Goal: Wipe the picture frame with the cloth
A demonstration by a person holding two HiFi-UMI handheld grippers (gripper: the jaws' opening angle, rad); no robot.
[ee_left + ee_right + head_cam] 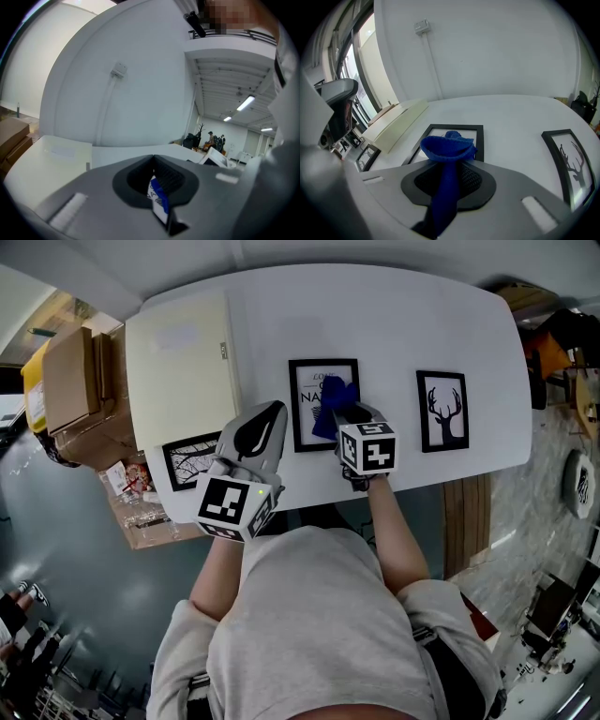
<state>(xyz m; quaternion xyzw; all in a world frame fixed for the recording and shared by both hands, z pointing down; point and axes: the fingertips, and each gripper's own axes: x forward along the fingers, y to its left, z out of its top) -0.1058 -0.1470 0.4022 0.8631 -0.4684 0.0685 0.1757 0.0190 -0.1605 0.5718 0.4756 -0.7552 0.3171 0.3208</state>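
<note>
The white surface (422, 315) carries a flat cream box (178, 371) and the middle picture frame (307, 423), lying flat. The right hand-held gripper (354, 415) is clamped on the blue cloth (334, 404), which rests on that frame's right part. The left hand-held gripper (265, 425) is just beside the frame's left edge, its jaws together and empty.

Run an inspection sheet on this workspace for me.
Surface: white table, frames lying flat on it.
Job's things: black picture frame with lettered print; blue knitted cloth over its print.
Clutter: black deer-silhouette frame, black branch-print frame, cream flat box.
Grippers: right gripper jaws shut on the cloth; left gripper jaws together, empty, by the frame's left edge.
Cables: nothing seen on the table.
Surroundings: brown cardboard boxes beside the table.
</note>
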